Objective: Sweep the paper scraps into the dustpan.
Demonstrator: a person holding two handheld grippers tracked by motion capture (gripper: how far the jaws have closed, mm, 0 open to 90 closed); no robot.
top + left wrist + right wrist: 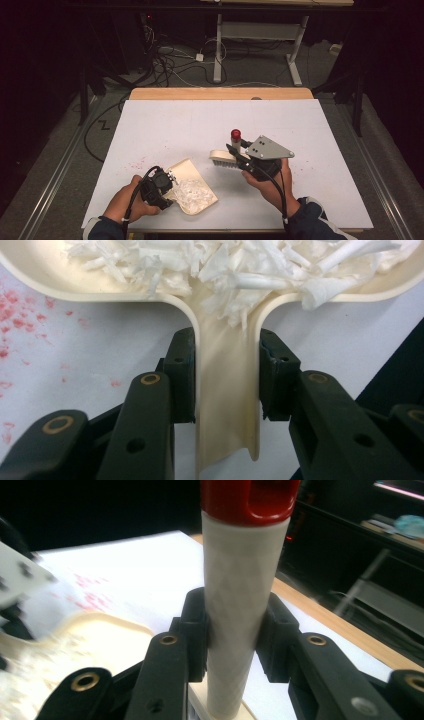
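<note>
In the lower left of the high view, a cream dustpan (192, 187) heaped with white paper shreds (194, 192) is held on the white table (200, 125) by the left gripper (167, 187). In the left gripper view its jaws are seen clamped on the dustpan's handle (225, 405). Faint red specks (137, 162) are scattered just left of the pan. Right of centre, the right gripper (234, 150) is closed on the white, red-capped handle (240, 605) of a hand brush (223, 157), whose bristles are pressed on the table.
</note>
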